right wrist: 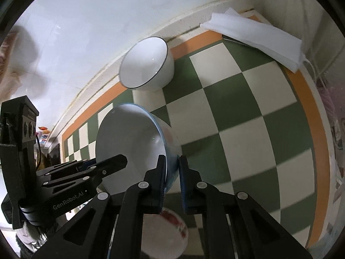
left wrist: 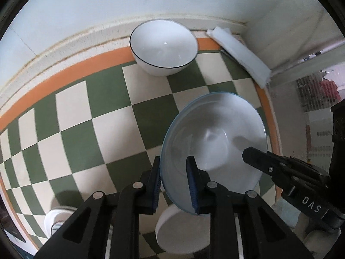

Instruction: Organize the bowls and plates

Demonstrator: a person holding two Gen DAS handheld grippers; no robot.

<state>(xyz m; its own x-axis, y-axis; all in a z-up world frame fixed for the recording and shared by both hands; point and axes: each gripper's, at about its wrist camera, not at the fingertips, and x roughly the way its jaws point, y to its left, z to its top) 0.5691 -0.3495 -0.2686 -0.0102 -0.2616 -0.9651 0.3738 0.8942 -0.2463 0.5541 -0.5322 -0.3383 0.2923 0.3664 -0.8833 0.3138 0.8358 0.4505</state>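
A pale blue bowl [left wrist: 215, 138] is held in the air above the green-and-cream checkered cloth [left wrist: 103, 133]. My left gripper [left wrist: 173, 179] is shut on its near rim. My right gripper [right wrist: 172, 170] is shut on the opposite rim of the same blue bowl [right wrist: 131, 142]; it also shows in the left wrist view [left wrist: 269, 164]. A white bowl with a thin black rim [left wrist: 163, 45] stands at the back by the wall, also in the right wrist view [right wrist: 146, 62]. Below the grippers sits a white bowl [left wrist: 181, 231], shown with red markings in the right wrist view [right wrist: 166, 233].
A folded white cloth [left wrist: 241, 54] lies in the back right corner, also in the right wrist view [right wrist: 256, 36]. A small white cup-like object [left wrist: 56, 218] sits at the near left. The wall runs along the back and the cloth's orange border [right wrist: 310, 112] marks the right edge.
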